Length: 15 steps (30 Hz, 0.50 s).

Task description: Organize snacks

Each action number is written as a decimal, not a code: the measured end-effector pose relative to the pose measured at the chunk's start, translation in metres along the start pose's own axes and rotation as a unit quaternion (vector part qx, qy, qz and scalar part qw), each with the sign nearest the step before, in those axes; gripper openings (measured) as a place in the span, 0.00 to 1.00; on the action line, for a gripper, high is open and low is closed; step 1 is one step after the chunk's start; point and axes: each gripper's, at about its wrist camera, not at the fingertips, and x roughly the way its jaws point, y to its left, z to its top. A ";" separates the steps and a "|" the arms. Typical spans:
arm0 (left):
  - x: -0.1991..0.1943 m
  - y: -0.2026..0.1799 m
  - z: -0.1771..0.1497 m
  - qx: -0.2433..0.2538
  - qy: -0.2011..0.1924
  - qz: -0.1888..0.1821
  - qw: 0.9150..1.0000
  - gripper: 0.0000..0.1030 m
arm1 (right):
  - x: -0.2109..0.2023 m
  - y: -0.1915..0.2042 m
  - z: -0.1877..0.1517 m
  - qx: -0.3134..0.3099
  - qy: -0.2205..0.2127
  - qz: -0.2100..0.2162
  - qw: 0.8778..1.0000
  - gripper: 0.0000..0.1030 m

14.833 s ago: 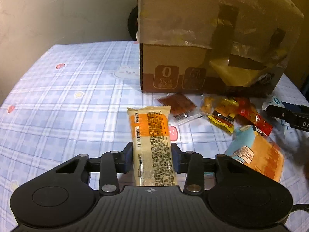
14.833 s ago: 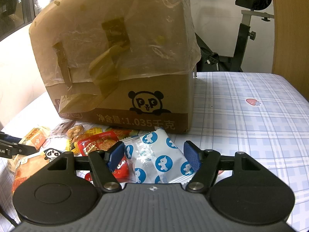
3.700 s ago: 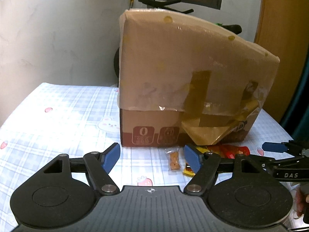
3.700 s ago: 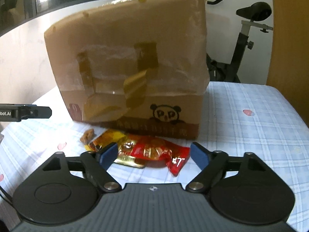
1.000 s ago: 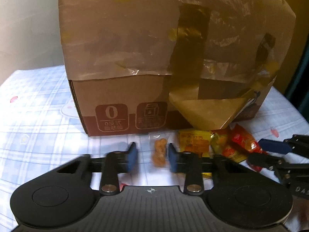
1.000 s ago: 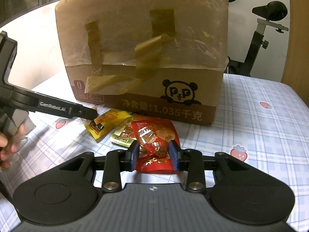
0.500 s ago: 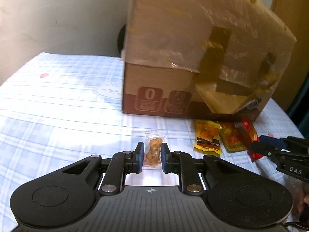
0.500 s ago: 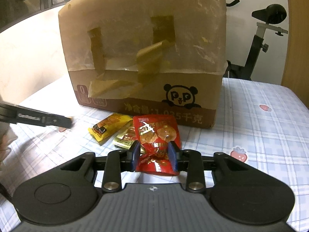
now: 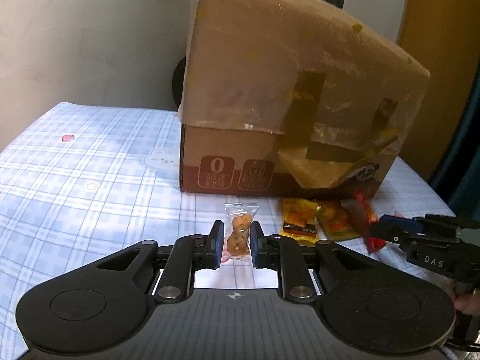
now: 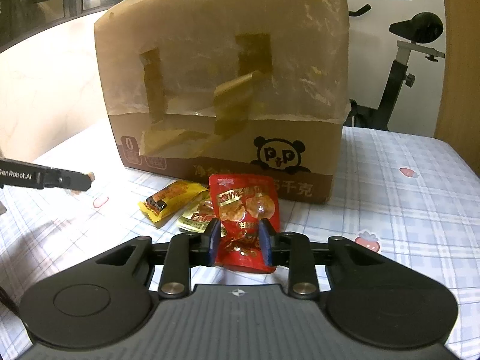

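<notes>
My left gripper [image 9: 237, 241] is shut on a small clear packet of brown snack pieces [image 9: 239, 234], held above the table in front of the cardboard box [image 9: 285, 114]. My right gripper [image 10: 240, 241] is shut on a red snack pouch [image 10: 246, 210], lifted off the cloth. A yellow packet [image 10: 169, 198] and a gold packet [image 10: 198, 214] lie on the table before the box [image 10: 228, 90]. In the left wrist view the same yellow packet [image 9: 298, 217] and gold packet [image 9: 334, 219] lie right of my fingers, with the right gripper [image 9: 390, 229] holding the red pouch [image 9: 364, 214] beside them.
The table wears a blue plaid cloth [image 9: 90, 186] with small cartoon prints. The tall taped box stands at the back centre. An exercise bike [image 10: 402, 69] is behind the table on the right. The left gripper's finger [image 10: 60, 178] reaches in from the left in the right wrist view.
My left gripper has closed on the clear packet, lifted it and drawn back from the box. My right gripper has raised the red pouch slightly off the other packets.
</notes>
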 end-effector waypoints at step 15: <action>-0.003 0.004 0.001 -0.014 -0.006 -0.003 1.000 0.19 | 0.008 -0.001 0.025 -0.020 0.015 -0.013 1.000 0.51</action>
